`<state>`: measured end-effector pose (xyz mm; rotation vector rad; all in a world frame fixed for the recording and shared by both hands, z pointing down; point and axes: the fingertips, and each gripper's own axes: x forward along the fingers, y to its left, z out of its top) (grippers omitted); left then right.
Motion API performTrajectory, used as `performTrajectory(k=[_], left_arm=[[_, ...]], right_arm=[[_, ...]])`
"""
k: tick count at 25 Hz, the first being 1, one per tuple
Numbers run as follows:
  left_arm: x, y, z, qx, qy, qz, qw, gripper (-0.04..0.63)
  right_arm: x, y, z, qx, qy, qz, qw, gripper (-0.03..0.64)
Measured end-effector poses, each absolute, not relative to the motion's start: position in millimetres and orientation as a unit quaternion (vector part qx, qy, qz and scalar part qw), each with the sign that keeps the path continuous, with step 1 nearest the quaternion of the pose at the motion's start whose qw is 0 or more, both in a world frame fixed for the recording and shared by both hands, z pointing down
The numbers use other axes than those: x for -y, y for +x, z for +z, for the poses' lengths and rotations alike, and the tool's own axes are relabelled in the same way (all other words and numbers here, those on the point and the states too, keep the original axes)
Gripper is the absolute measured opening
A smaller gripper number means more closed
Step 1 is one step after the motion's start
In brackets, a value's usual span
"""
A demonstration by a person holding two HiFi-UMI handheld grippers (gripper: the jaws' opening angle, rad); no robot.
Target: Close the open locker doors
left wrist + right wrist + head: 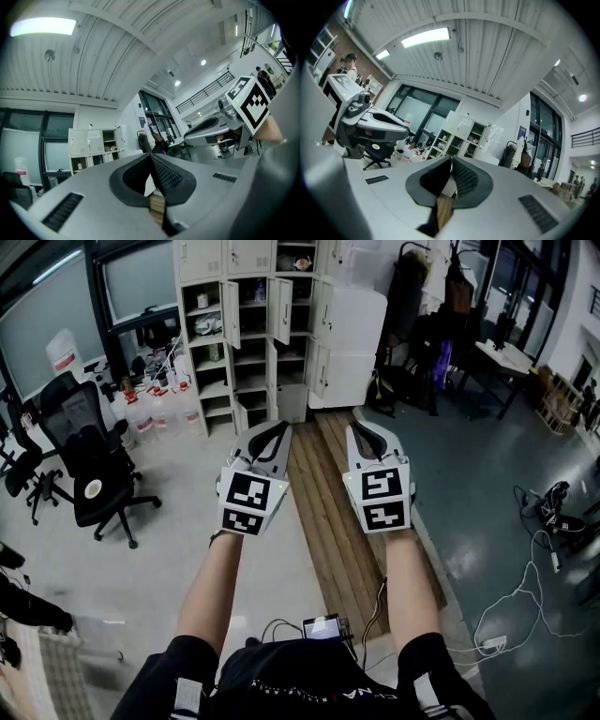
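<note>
A white locker bank stands across the room at the top of the head view. Several of its doors hang open, among them one at the upper left, one in the middle and one lower right. My left gripper and right gripper are held side by side at arm's length, far short of the lockers. Each is shut with nothing between its jaws. The lockers show small beyond the left gripper. They also appear past the right gripper.
A black office chair stands at the left, with water bottles on the floor near the lockers. A strip of wooden planks runs toward the lockers. A white cabinet, a table and floor cables lie to the right.
</note>
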<state>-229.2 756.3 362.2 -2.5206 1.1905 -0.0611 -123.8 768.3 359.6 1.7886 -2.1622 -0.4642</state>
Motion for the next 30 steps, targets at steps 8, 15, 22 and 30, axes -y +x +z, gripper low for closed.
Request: performTrajectory(k=[8, 15, 22, 30], left_arm=[[-764, -219, 364, -0.396, -0.903, -0.008, 0.168, 0.020], [-755, -213, 370, -0.394, -0.902, -0.028, 0.174, 0.020], [-754, -202, 375, -0.403, -0.897, -0.033, 0.177, 0.020], [-746, -169, 383, -0.407, -0.895, -0.043, 0.179, 0.020]], right_arm=[[-766, -120, 363, 0.759, 0.618, -0.149, 0.141, 0.038], [-754, -114, 367, 0.766, 0.614, -0.141, 0.128, 0.038], [-750, -101, 375, 0.770, 0.610, -0.133, 0.129, 0.038], [-742, -70, 384, 0.780, 0.600, -0.125, 0.128, 0.038]])
